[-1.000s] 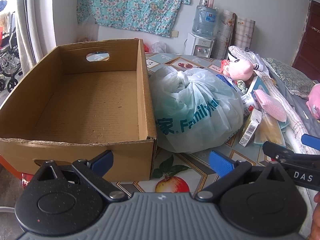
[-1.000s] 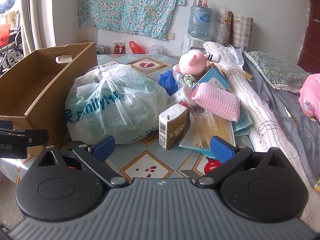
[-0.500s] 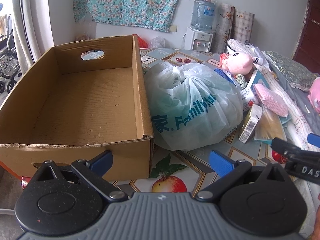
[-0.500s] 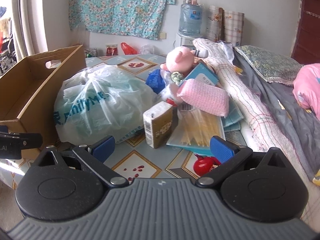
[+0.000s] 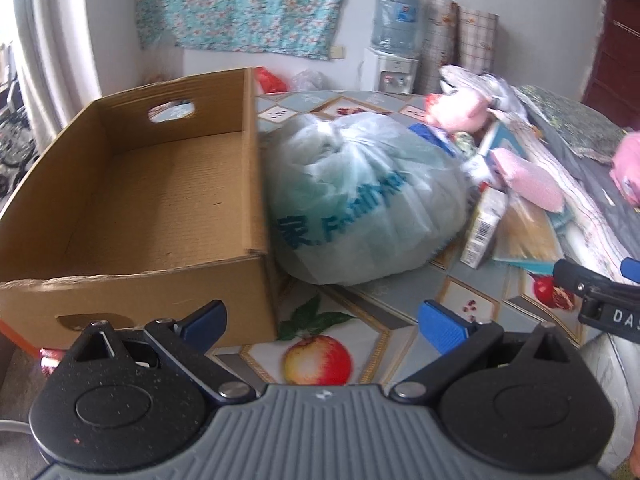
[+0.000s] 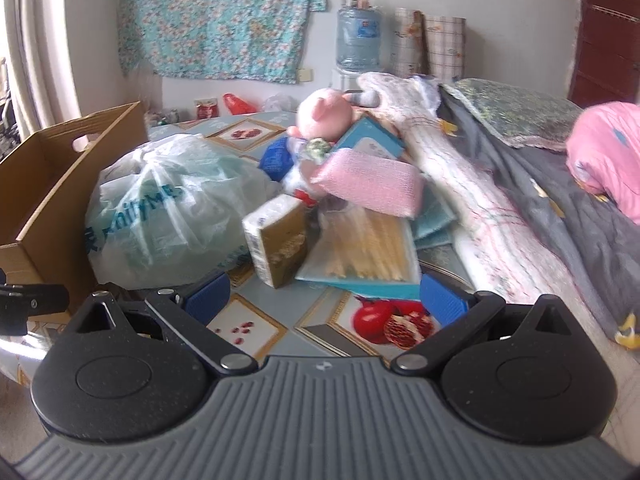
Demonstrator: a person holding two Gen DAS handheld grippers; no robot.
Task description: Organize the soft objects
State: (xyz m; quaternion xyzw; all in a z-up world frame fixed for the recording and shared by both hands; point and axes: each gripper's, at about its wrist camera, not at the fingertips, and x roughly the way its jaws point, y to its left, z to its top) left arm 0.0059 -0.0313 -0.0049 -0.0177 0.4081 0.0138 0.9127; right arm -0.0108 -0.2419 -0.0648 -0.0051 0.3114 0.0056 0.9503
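Both the left hand-held gripper (image 5: 322, 316) and the right hand-held gripper (image 6: 324, 298) hang released over the fruit-print table (image 5: 360, 308), where a tied plastic bag (image 5: 360, 208) touches the cardboard box (image 5: 140, 200), a pink plush pig (image 6: 324, 112) behind it.

Matt corrugated cardboard box (image 5: 168, 184), glossy thin plastic bag (image 5: 360, 208), fuzzy pink plush toy (image 6: 324, 114)

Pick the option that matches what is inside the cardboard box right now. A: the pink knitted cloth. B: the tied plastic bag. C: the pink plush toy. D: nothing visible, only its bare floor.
D: the left wrist view shows the cardboard box with only its bare floor, while the tied plastic bag sits outside against its right wall.
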